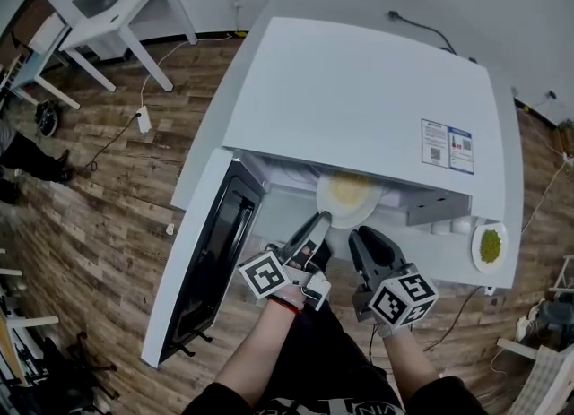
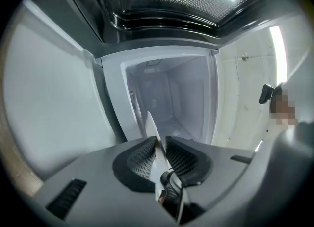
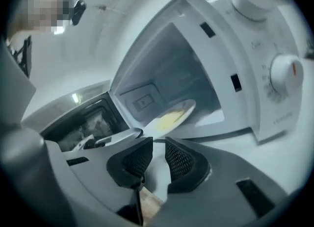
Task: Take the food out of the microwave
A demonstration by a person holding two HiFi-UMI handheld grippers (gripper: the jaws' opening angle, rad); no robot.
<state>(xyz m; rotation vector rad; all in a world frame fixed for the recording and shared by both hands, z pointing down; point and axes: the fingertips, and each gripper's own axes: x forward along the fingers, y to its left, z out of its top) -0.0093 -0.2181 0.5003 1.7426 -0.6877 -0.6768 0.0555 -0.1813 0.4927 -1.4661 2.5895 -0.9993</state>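
Overhead, the left gripper (image 1: 320, 220) is pinching the plate (image 1: 351, 194) rim at the microwave (image 1: 359, 90) mouth; the right gripper (image 1: 360, 237) view alone is showing that gripper's jaws slightly parted, holding nothing.

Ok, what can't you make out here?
- Head view: the microwave top hides its cavity and the plate's far part.
- Left gripper view: the plate, clamped in the left tool, is edge-on; its food is unseen.
- Right gripper view: dial print is blurred.
- Head view: sticker text too small.
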